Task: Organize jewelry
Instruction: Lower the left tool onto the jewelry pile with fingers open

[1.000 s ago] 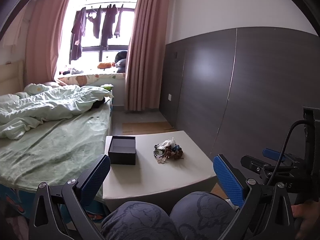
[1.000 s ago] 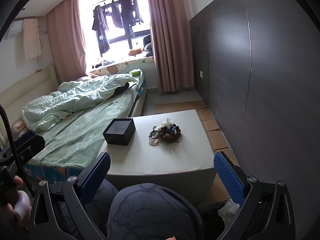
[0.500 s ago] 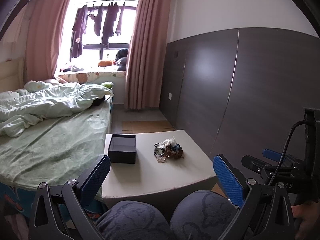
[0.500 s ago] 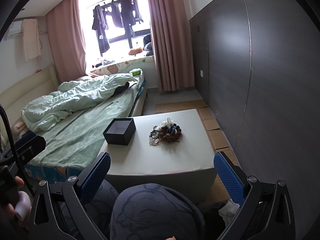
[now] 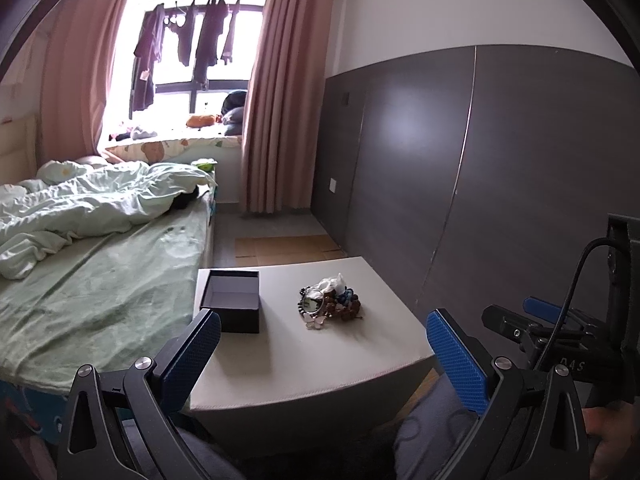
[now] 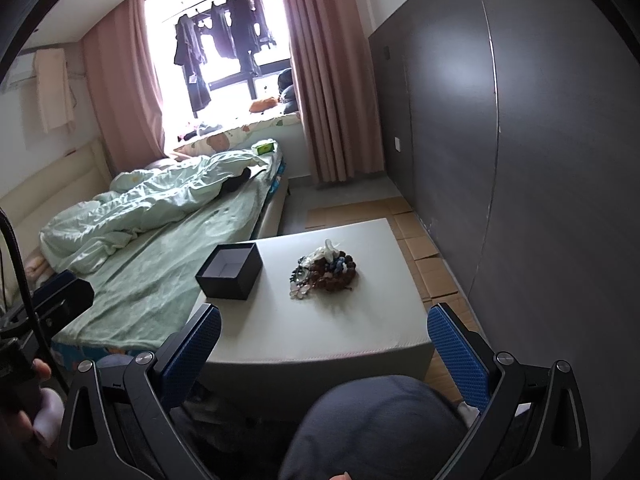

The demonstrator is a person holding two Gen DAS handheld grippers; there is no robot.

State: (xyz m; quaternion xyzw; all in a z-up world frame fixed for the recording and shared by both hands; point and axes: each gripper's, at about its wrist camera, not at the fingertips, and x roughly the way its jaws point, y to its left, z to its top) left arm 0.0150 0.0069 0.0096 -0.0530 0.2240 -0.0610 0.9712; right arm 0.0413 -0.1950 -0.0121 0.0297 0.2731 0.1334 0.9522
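Bright window point(image 5: 192, 80), pink curtains point(image 5: 276, 100), unmade bed point(image 5: 100, 248).

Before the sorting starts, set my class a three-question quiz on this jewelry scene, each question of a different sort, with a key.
1. True or false: the dark box on the white table already holds jewelry.
2. Multiple choice: the jewelry pile lies (A) inside the box, (B) on the table beside the box and apart from it, (C) on the bed.
3. Fill in: both the left gripper and the right gripper are ____ and grip nothing.

Key: 1 false, since the box looks empty; 2 B; 3 open.
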